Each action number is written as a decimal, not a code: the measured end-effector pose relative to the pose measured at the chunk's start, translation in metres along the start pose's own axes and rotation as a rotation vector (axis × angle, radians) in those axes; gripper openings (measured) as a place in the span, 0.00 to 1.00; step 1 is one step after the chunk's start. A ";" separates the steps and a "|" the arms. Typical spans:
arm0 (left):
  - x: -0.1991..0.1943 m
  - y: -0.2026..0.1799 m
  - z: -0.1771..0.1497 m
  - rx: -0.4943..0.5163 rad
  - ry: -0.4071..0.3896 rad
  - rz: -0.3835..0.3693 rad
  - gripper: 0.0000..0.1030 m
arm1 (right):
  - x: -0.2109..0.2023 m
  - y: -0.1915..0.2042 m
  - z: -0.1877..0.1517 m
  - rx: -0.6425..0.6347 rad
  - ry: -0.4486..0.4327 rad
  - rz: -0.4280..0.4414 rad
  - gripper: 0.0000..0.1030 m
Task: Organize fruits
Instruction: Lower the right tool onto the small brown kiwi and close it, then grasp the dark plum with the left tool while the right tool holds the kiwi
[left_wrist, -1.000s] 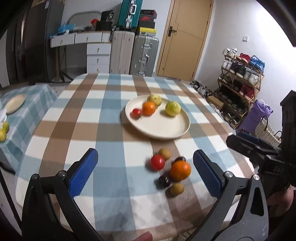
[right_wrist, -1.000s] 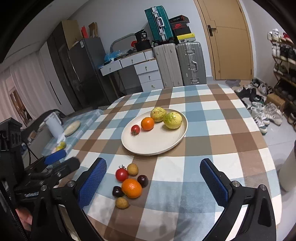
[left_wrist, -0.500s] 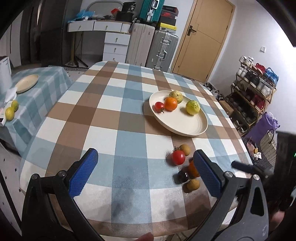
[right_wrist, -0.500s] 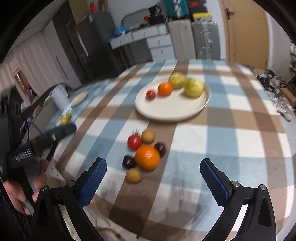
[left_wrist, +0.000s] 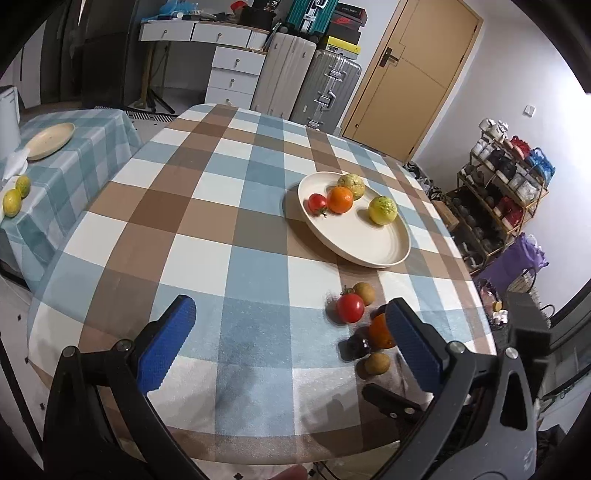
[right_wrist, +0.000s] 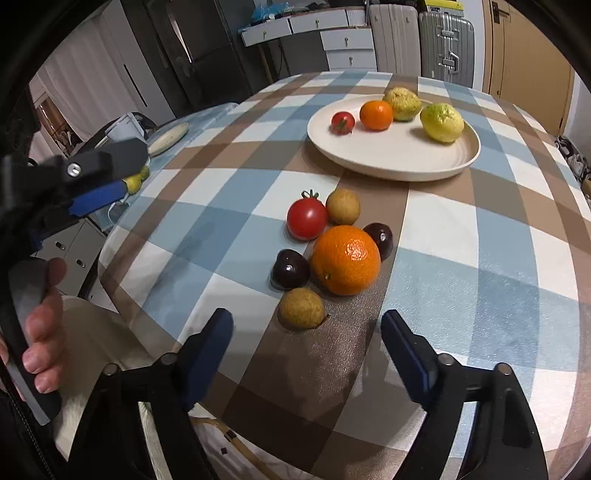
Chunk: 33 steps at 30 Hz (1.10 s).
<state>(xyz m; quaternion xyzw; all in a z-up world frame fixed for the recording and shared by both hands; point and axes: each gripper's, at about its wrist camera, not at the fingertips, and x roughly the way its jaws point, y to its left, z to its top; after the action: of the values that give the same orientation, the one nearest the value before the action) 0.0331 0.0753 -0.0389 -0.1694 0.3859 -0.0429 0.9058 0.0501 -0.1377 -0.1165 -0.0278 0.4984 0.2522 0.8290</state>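
Narrowing its jaws, right gripper (right_wrist: 306, 343) has dropped toward orange (right_wrist: 345, 259).

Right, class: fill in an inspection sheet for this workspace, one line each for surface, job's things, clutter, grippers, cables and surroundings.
Surface: round table in blue, brown and white checked cloth.
Job's things: cream round plate holding a small tomato, small orange and two yellow-green fruits; loose on the cloth, a large orange, red tomato, two dark plums, two tan fruits.
Clutter: nothing seen.
Grippers: right gripper open, jaws just been closing, nothing between them; left gripper open, empty.
Cables: nothing seen.
Surroundings: grey suitcases, wooden door, shoe rack, side table.
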 end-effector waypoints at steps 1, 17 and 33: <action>-0.001 0.000 0.000 -0.002 -0.001 -0.003 1.00 | 0.001 0.000 0.000 0.000 0.002 -0.002 0.80; 0.000 0.001 -0.001 -0.010 0.020 -0.008 1.00 | 0.006 0.000 0.005 -0.014 0.009 0.033 0.28; 0.036 -0.009 -0.013 0.067 0.114 0.054 1.00 | -0.055 -0.007 0.018 0.012 -0.185 0.077 0.28</action>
<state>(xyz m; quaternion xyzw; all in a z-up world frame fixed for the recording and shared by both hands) 0.0490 0.0559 -0.0686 -0.1255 0.4397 -0.0408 0.8884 0.0470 -0.1594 -0.0626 0.0195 0.4220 0.2823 0.8613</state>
